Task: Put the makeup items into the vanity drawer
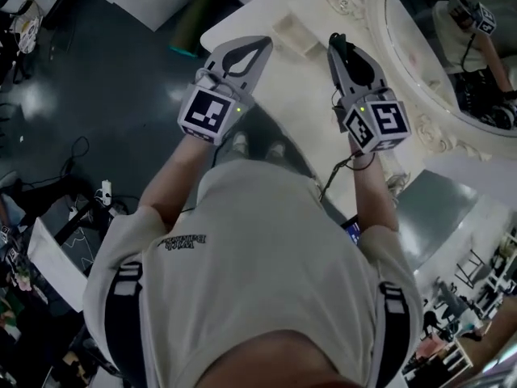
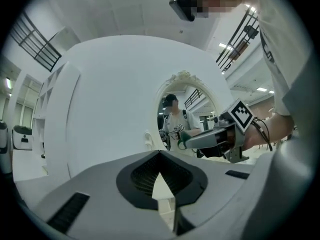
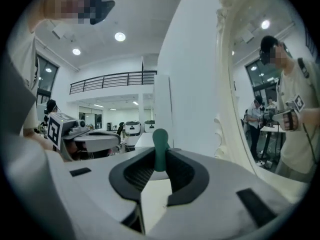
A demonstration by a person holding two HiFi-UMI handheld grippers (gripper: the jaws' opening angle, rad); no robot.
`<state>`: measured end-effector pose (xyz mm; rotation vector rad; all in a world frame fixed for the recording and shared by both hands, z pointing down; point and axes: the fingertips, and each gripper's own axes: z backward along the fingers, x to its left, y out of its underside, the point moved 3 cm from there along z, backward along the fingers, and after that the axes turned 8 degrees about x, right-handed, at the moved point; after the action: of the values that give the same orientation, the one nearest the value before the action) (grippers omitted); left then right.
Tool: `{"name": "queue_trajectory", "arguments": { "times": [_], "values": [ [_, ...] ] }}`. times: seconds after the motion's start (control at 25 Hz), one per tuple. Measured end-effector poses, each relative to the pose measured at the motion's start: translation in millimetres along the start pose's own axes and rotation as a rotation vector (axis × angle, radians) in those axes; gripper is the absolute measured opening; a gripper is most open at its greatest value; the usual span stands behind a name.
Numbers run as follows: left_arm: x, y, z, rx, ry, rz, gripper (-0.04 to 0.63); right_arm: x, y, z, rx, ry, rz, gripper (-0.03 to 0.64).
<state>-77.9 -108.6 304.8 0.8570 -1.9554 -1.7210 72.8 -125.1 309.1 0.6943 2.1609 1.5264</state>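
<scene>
The left claw (image 1: 265, 44) is closed tight and empty over the white counter (image 1: 291, 79). Just beside it, the right claw (image 1: 334, 44) grips a slim green makeup item (image 3: 160, 149), whose rounded end pokes out beyond the tips. An ornate mirror (image 1: 420, 23) stands to that claw's right.

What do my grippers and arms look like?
Both the left gripper and right gripper are grey wedge-shaped jaws with black pads, each carrying a cube of black-and-white square markers. A black cable trails from the right one. Short beige sleeves.
</scene>
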Motion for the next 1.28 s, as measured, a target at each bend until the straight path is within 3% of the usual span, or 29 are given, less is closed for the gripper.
{"name": "queue_trajectory", "arguments": {
  "times": [0.24,0.6,0.76,1.04,1.28],
  "values": [
    [33,34,-48,0.062,0.023,0.076,0.014,-37,39,-83,0.136,-0.008,-0.005,0.064],
    [57,104,-107,0.181,0.063,0.140,0.014,-51,116,-166,0.339,-0.041,-0.026,0.064],
    [53,147,-128,0.249,0.100,0.209,0.014,-56,150,-190,0.421,-0.040,-0.053,0.064],
    [39,210,-155,0.364,0.128,0.263,0.014,-68,201,-217,0.549,-0.028,-0.092,0.064],
    [36,236,-162,0.413,0.134,0.286,0.014,-69,227,-220,0.639,-0.044,-0.105,0.100]
  ]
}}
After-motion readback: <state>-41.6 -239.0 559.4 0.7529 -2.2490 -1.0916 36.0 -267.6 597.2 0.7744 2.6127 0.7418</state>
